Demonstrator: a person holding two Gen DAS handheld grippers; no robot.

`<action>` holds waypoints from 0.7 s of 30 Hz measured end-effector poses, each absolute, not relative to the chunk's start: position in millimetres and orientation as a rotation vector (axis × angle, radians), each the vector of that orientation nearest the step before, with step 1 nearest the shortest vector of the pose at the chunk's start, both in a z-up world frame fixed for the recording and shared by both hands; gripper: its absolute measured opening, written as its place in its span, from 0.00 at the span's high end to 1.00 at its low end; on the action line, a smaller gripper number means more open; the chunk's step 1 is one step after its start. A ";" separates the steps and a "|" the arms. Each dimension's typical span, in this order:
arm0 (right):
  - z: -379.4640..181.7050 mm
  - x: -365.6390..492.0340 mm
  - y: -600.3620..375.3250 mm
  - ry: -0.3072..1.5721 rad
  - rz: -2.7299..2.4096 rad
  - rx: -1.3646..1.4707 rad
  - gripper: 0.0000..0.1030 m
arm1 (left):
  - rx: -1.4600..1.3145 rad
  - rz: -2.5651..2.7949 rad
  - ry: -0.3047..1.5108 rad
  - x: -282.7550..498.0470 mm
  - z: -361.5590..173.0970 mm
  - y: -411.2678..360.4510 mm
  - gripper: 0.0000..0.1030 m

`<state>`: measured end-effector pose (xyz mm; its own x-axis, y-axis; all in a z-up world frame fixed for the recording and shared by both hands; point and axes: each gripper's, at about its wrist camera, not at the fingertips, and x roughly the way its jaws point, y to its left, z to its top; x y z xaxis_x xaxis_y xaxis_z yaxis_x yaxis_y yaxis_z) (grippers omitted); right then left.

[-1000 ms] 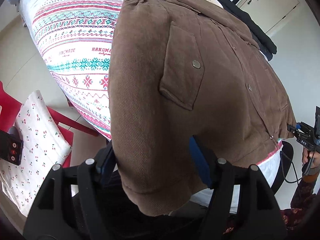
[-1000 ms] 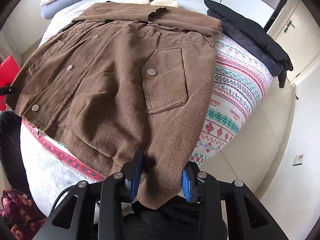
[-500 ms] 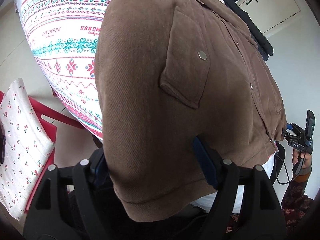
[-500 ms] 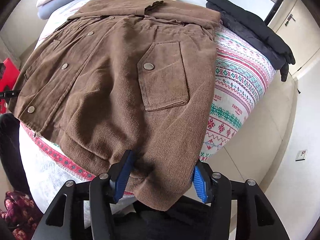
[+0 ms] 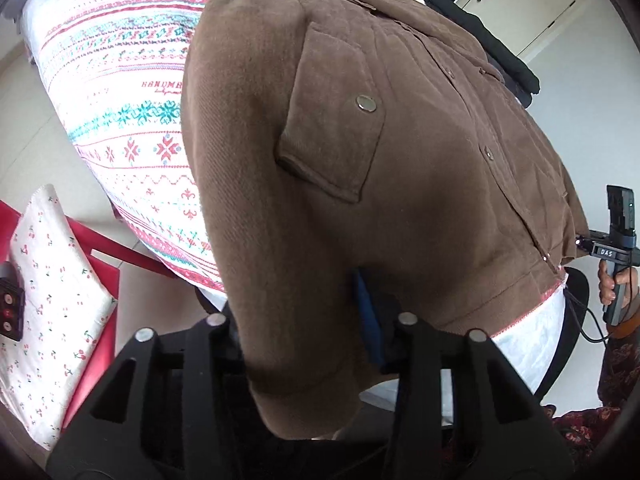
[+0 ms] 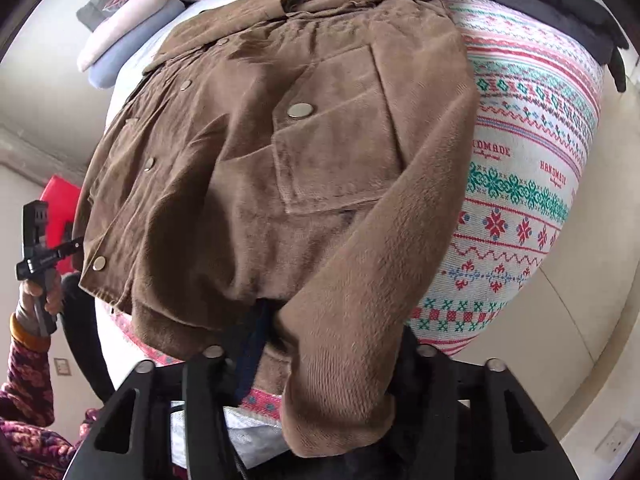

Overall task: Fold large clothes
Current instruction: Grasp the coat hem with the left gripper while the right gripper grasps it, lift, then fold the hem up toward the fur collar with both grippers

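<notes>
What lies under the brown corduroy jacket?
The brown corduroy jacket rests on a patterned bedspread, visible beside it; the part beneath is covered.

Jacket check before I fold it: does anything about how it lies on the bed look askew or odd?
Nothing damaged. The jacket lies front-up, but its hem overhangs the bed edge, and both lower corners are bunched between the fingers of each hand-held gripper.

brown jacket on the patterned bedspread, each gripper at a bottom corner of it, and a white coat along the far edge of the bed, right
Not quite: that coat is black, not white, as the right wrist view shows. The brown jacket does lie on the patterned bedspread, with the left gripper and right gripper at its bottom corners.
</notes>
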<state>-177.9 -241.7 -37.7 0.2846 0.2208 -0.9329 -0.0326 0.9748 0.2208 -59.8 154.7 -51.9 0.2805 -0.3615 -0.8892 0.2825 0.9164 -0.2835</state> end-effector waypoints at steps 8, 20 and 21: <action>1.7 -177.8 -226.6 1.173 0.113 0.133 0.82 | 0.002 -0.351 1.082 -69.6 -9.2 144.3 0.86; 74.2 -142.6 -236.1 0.991 0.058 0.134 0.83 | 0.003 -0.364 0.829 -37.4 76.0 119.1 0.87; 79.3 -136.1 -236.1 0.981 0.053 0.131 0.83 | 0.006 -0.368 0.813 -32.2 81.8 116.1 0.87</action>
